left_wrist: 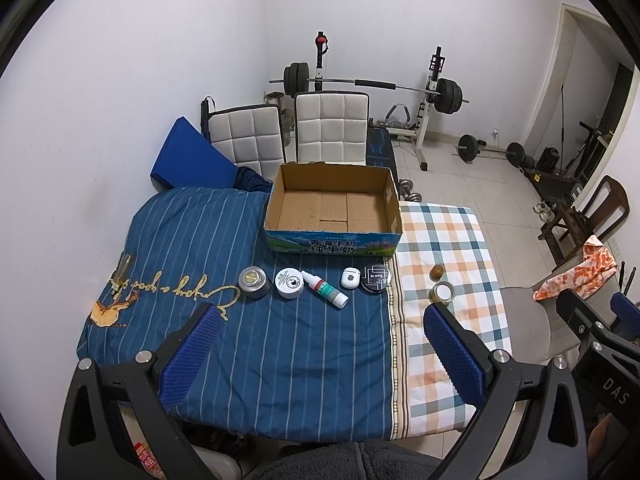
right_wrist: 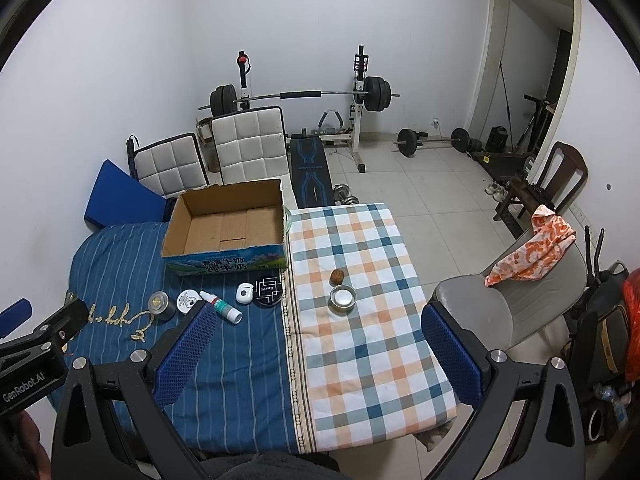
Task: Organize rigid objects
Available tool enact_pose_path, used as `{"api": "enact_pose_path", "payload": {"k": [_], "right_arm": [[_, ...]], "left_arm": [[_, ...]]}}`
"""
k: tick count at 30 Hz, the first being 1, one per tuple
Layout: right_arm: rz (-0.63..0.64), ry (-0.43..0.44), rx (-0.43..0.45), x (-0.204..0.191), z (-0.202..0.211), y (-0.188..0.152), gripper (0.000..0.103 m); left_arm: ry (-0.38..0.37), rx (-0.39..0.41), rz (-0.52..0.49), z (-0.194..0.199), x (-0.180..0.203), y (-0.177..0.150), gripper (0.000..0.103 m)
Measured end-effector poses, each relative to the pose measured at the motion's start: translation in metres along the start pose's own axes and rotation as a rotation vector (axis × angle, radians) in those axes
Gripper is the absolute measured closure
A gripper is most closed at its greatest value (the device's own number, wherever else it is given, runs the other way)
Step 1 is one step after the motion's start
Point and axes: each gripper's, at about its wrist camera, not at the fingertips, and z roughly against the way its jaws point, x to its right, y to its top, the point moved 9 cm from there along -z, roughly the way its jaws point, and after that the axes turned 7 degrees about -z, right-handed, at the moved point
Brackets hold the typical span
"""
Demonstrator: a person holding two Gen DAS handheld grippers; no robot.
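Nothing boxed yet: my left gripper and right gripper both gape empty; ahead of the fingers, the open brown cardboard box waits beyond the white spray bottle, which I'd grab first.

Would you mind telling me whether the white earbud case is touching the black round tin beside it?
Cannot tell. In both wrist views the white earbud case and the black round tin sit edge to edge, with neither gap nor contact plainly visible.
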Motion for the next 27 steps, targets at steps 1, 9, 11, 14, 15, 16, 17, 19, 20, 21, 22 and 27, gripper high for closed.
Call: {"api": "enact_pose_path", "payload": {"k": [1,9,11,14,15,16,17,19,20,21,22,27], "right_arm": [[0.0,0.0,0.0,0.0,0.0,0.0,0.0],[0.003,0.006,-0.004,-0.002,0.002,0.006,0.0],[0.002,0.011,-0.008,-0.004,0.001,0.006,0.0],[-0.008,0.029,-0.021,-0.006,-0.008,0.007,0.0],[-0.016,0.038,-0.03,-0.007,-0.014,0.007,0.0],[-0.02,0.045,-0.046,-0.009,-0.024,0.006,0.0],[-0.023,0.058,-0.07,-0.011,-0.037,0.003,0.0],[-0.019,0.07,-0.121,-0.019,-0.065,0.0,0.0],[-0.006,0.079,-0.149,-0.025,-0.084,-0.004,0.0],[0.007,0.079,-0.184,-0.032,-0.103,-0.009,0.0],[0.013,0.081,-0.22,-0.037,-0.122,-0.016,0.0],[0.028,0.15,-0.404,-0.084,-0.231,-0.06,0.0]], "left_arm": [[0.001,0.0,0.001,0.0,0.0,0.0,0.0],[0.005,-0.004,0.008,0.0,0.003,-0.003,0.0],[0.005,-0.008,0.01,-0.003,0.002,-0.006,0.0],[0.005,-0.016,0.025,-0.011,-0.004,-0.004,0.0],[0.009,-0.015,0.031,-0.016,-0.009,-0.002,0.0],[0.016,-0.013,0.04,-0.023,-0.017,0.0,0.0],[0.028,-0.016,0.049,-0.029,-0.024,0.002,0.0],[0.046,-0.041,0.078,-0.051,-0.043,0.005,0.0],[0.051,-0.055,0.091,-0.063,-0.053,0.006,0.0],[0.06,-0.076,0.105,-0.076,-0.062,0.005,0.0],[0.073,-0.104,0.12,-0.095,-0.075,0.003,0.0],[0.106,-0.264,0.162,-0.188,-0.122,-0.023,0.0]]}}
